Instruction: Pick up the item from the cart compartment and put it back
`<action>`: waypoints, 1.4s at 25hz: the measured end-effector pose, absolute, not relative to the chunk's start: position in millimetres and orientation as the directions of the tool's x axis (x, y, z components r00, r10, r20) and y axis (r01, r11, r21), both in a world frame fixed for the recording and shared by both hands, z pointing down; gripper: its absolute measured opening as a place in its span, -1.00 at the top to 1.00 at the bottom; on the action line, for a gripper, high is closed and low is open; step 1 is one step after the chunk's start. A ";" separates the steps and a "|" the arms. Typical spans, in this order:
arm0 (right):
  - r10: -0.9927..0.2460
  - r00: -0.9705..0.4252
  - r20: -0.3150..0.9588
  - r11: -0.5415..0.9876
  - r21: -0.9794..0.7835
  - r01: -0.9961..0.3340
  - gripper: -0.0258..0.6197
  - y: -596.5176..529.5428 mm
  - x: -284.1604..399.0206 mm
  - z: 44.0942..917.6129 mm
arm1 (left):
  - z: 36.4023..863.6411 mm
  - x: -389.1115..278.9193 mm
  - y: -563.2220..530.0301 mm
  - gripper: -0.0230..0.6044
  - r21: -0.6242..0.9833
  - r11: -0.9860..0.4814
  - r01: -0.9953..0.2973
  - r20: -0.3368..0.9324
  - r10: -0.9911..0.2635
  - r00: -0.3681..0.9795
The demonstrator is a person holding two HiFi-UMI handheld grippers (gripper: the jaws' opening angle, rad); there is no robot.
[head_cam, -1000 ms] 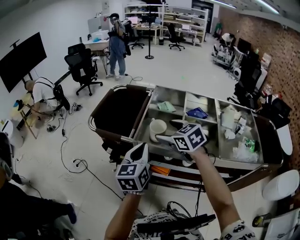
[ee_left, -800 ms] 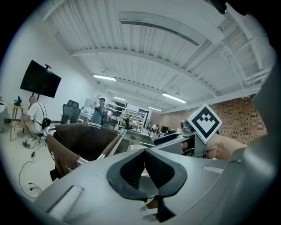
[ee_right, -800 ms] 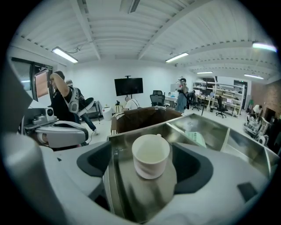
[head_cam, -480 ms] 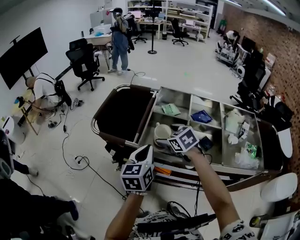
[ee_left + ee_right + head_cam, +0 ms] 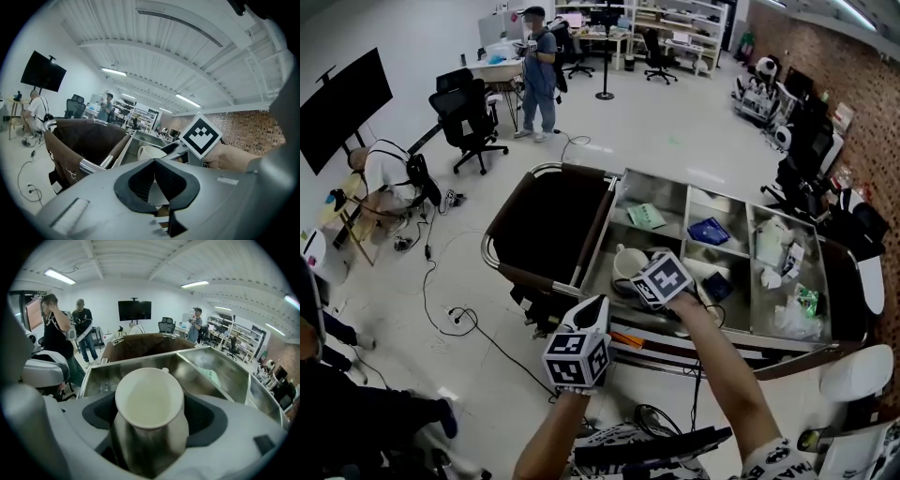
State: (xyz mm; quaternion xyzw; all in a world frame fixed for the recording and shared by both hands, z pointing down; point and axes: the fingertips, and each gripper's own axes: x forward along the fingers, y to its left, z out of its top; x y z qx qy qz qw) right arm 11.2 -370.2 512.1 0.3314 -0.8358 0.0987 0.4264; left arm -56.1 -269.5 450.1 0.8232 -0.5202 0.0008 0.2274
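Since a second ago my right gripper [image 5: 628,282] has closed on the white mug [image 5: 625,260], clamped at mid-frame in its cart [image 5: 602,217] compartment, lift and return apparently still ahead, left gripper [image 5: 593,308] empty, jaws together.

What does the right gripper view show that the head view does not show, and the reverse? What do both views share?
Only the right gripper view: the inside of the mug, which is empty, and the jaws of the right claw shut on its body.
Only the head view: the left claw, shut and empty, held in front of the cart, and a blue pouch in another compartment.
Both: the mug, the right claw, the steel cart and its brown bag.
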 end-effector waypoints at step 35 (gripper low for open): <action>-0.661 -0.679 0.321 0.743 0.149 -0.653 -0.41 -241.2 31.0 347.8 | 411.6 -60.1 -238.8 0.92 0.261 -0.398 -0.880 0.099 -0.895 0.434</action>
